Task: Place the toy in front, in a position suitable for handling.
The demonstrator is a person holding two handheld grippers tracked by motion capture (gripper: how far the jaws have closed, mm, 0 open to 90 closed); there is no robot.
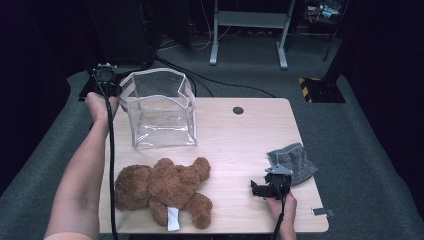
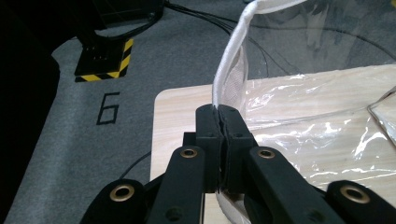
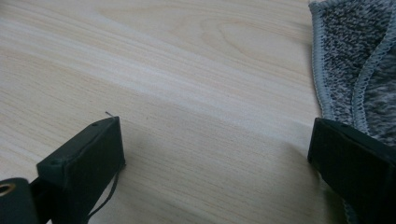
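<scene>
A clear plastic bag (image 1: 161, 112) with a white fabric rim stands open on the wooden table (image 1: 240, 145) at the back left. My left gripper (image 1: 113, 89) holds its left rim: in the left gripper view the jaws are shut on the white rim (image 2: 229, 60) of the bag, my left gripper (image 2: 218, 112) pinching the band. A brown teddy bear (image 1: 162, 190) lies on its back near the front left edge. A grey knitted cloth (image 1: 294, 161) lies at the right. My right gripper (image 1: 260, 189) rests low beside the cloth (image 3: 359, 56), jaws wide apart over bare wood (image 3: 210, 140).
The table has a round cable hole (image 1: 238, 110) near its back edge. Grey carpet surrounds the table, with black cables and a desk frame (image 1: 247, 30) behind. A yellow-and-black striped block (image 2: 100, 60) sits on the floor to the left.
</scene>
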